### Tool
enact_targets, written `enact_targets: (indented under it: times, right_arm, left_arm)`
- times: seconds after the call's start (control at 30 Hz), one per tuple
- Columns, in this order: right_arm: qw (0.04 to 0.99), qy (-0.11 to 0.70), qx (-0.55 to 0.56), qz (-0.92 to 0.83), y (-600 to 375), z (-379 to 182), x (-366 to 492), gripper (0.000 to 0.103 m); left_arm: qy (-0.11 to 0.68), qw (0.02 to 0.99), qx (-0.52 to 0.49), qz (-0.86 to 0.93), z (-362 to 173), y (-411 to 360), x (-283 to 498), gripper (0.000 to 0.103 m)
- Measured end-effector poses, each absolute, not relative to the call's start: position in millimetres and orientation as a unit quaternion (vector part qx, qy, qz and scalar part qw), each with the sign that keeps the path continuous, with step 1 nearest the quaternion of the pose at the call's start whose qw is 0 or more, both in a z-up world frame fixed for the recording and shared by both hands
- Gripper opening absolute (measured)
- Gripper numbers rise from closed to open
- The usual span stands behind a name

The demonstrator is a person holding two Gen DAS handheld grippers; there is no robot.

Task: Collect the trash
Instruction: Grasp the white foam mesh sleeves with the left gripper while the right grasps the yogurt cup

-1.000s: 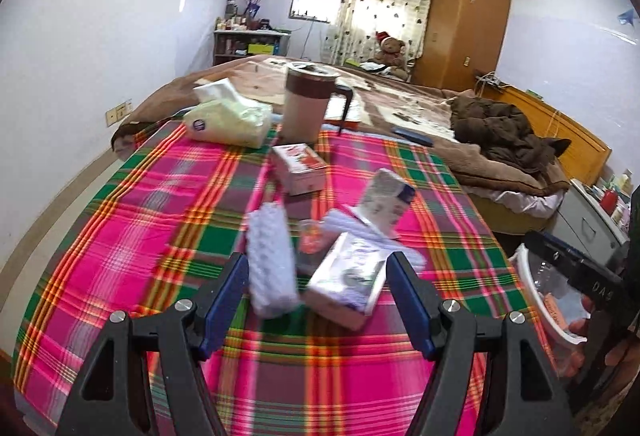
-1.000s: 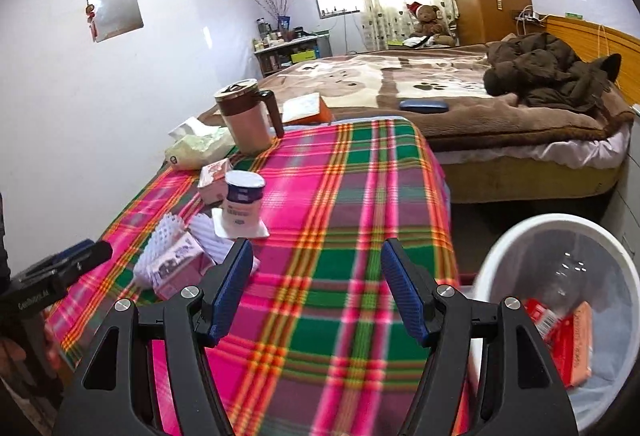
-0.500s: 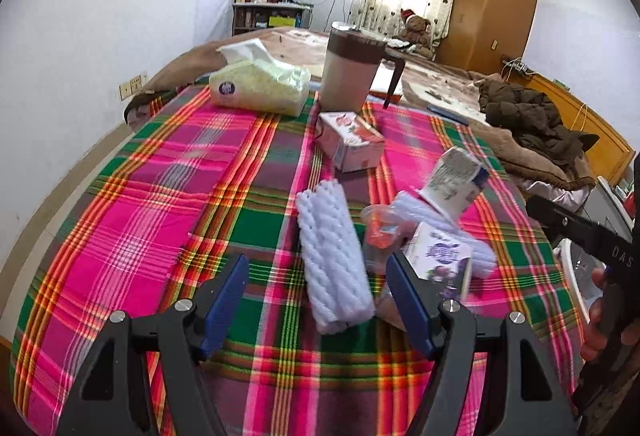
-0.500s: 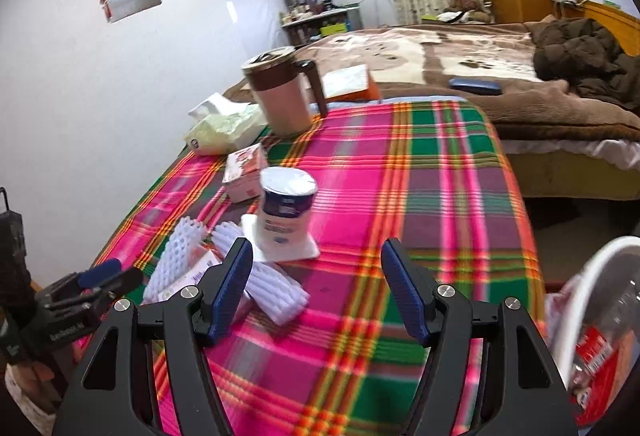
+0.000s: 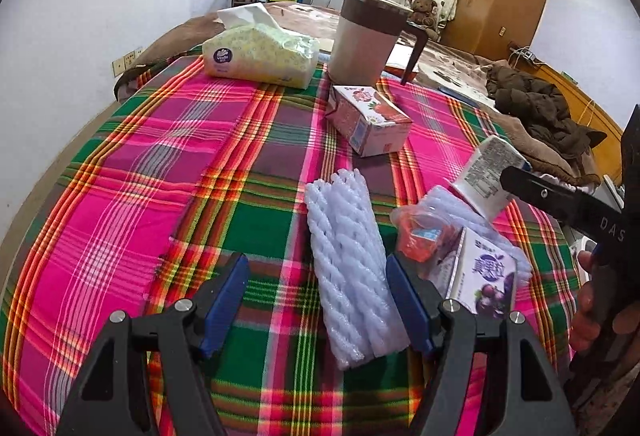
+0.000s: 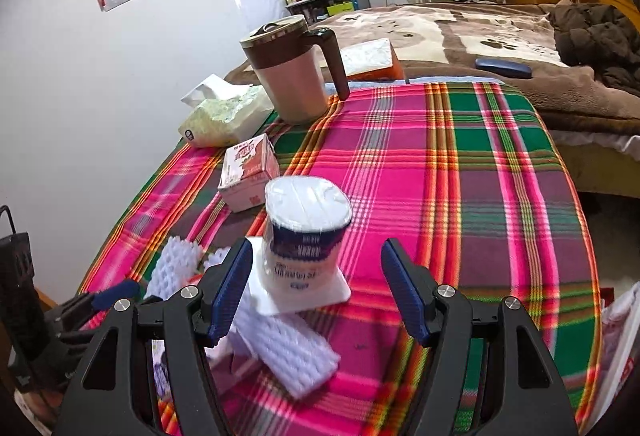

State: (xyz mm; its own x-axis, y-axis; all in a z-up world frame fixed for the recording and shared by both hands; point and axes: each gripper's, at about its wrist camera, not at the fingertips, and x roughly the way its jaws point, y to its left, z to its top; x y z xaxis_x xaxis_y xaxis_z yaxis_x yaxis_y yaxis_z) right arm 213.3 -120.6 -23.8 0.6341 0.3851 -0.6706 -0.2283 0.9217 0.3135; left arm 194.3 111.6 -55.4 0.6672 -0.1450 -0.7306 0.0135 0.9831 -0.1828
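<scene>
Trash lies on a plaid tablecloth [image 5: 160,176]. My left gripper [image 5: 318,294] is open, its jaws either side of a white foam net sleeve [image 5: 348,264]. Right of it lie a purple drink carton [image 5: 486,278], an orange plastic wrapper [image 5: 424,232] and a tipped white cup [image 5: 486,176]. A pink carton [image 5: 368,120] lies farther back. My right gripper [image 6: 316,284] is open, its jaws straddling the white cup [image 6: 304,236], which stands upside down on a white square. A second foam sleeve [image 6: 292,352] lies under it. The pink carton [image 6: 248,172] is behind.
A brown and pink jug [image 5: 370,36] and a tissue pack [image 5: 260,52] stand at the table's far end. A bed with a brown jacket [image 6: 596,36] lies beyond. A white bin's rim [image 6: 624,320] shows at the right edge, below the table.
Both grippers have moved forward over the table. The left now straddles the foam sleeve; the right has closed in on the white cup. The bin has slid almost out of view.
</scene>
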Motion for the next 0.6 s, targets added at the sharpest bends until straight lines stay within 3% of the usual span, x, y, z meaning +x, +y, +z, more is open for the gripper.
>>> enact_targets:
  times: [0.47, 0.6]
  right_arm:
    - [0.896, 0.399, 0.090, 0.173, -106.6, -29.1, 230.9, 0.068]
    - [0.900, 0.393, 0.089, 0.167, -106.9, -28.3, 231.8, 0.060]
  left_arm:
    - [0.426, 0.900, -0.083, -0.053, -60.3, 110.7, 216.4, 0.073]
    - [0.426, 0.900, -0.078, -0.049, -61.5, 109.7, 221.0, 0.069]
